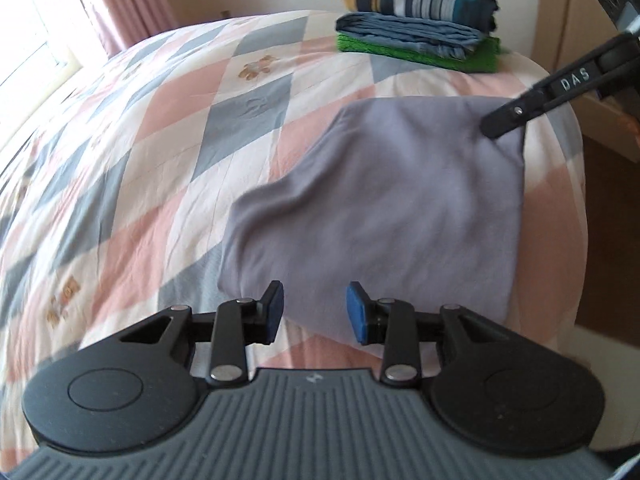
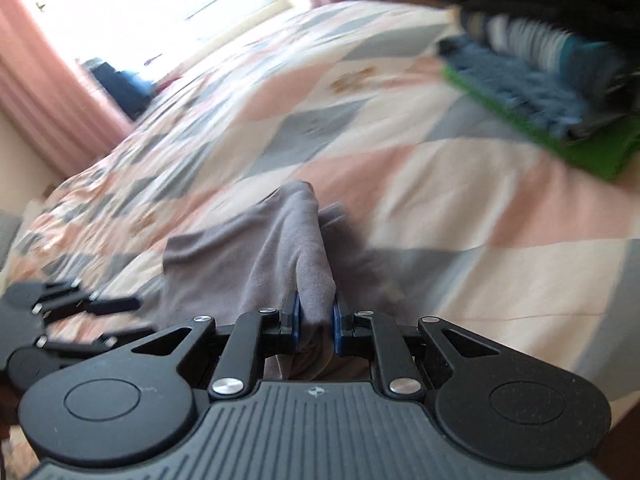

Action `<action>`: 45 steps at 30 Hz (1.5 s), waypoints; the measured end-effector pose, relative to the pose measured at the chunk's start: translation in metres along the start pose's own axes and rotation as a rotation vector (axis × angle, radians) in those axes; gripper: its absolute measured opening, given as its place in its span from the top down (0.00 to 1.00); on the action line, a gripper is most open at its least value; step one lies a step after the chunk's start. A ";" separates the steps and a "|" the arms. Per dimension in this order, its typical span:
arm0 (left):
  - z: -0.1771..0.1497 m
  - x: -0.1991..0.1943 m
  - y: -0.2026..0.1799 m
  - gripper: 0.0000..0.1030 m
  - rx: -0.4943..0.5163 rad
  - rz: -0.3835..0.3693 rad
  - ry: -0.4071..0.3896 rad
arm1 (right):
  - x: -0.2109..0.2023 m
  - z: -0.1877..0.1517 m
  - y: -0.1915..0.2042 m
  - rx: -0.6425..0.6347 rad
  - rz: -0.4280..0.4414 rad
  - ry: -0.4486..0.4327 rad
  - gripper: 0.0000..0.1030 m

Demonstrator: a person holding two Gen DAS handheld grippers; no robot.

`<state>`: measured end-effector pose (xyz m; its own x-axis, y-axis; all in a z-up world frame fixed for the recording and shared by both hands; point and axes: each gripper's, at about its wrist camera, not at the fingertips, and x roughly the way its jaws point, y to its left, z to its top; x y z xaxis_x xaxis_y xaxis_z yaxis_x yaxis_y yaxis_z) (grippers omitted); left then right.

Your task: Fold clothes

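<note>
A grey-lilac garment [image 1: 380,208] lies folded on the patchwork quilt [image 1: 160,120] near the bed's right edge. My left gripper [image 1: 316,314] hovers open just over the garment's near edge, with nothing between its blue pads. At the garment's far right corner my right gripper [image 1: 494,126] pinches the cloth. In the right wrist view that gripper [image 2: 316,322] is shut on a raised fold of the garment [image 2: 280,248], and the left gripper [image 2: 132,316] shows blurred at the left.
A stack of folded clothes [image 1: 416,20], black on top and green at the bottom, sits at the far end of the bed, also at the upper right as the stack [image 2: 560,80]. Pink curtains [image 1: 128,0] flank a bright window. The bed drops off to the floor [image 1: 604,200] at right.
</note>
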<state>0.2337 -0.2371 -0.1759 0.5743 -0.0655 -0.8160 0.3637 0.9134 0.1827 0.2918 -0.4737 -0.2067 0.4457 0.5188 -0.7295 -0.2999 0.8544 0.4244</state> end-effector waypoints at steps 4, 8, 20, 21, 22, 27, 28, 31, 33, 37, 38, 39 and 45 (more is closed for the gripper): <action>0.002 0.012 -0.004 0.69 -0.003 0.007 0.008 | 0.034 -0.001 -0.018 0.014 0.007 0.085 0.85; 0.001 0.011 -0.004 0.69 -0.027 0.003 0.010 | 0.037 -0.003 -0.020 -0.005 -0.105 0.079 0.63; 0.014 0.018 0.022 0.79 -0.152 -0.005 -0.036 | 0.046 -0.001 -0.002 -0.142 -0.191 0.069 0.61; 0.019 0.019 0.029 0.80 -0.168 -0.011 -0.051 | 0.043 0.006 0.000 -0.145 -0.180 0.041 0.61; 0.024 0.021 0.036 0.82 -0.181 -0.021 -0.064 | 0.039 0.013 0.005 -0.164 -0.169 0.009 0.60; 0.038 0.049 0.048 0.94 -0.166 -0.094 -0.070 | 0.060 0.044 0.032 -0.261 0.000 -0.009 0.78; 0.038 0.059 0.050 0.95 -0.174 -0.097 -0.060 | 0.075 0.048 0.039 -0.311 0.007 0.013 0.83; 0.035 0.091 0.061 0.95 -0.238 -0.074 -0.037 | 0.118 0.056 0.044 -0.385 -0.002 0.045 0.98; 0.030 0.110 0.072 0.94 -0.324 -0.070 -0.022 | 0.139 0.061 0.038 -0.373 -0.011 0.048 1.00; 0.025 0.126 0.095 0.94 -0.526 -0.051 -0.012 | 0.147 0.065 0.006 -0.200 0.030 0.034 1.00; 0.024 0.127 0.101 0.94 -0.576 -0.034 0.000 | 0.145 0.067 0.000 -0.158 0.039 0.028 1.00; 0.022 0.125 0.107 0.94 -0.617 -0.024 0.005 | 0.142 0.068 -0.005 -0.125 0.035 0.017 1.00; 0.012 0.064 0.097 0.95 -0.614 -0.018 -0.027 | 0.085 0.073 -0.020 -0.080 -0.038 -0.057 0.80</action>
<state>0.3142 -0.1574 -0.2035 0.5932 -0.0856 -0.8005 -0.1112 0.9761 -0.1868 0.3973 -0.4443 -0.2377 0.5049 0.4886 -0.7115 -0.3471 0.8697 0.3509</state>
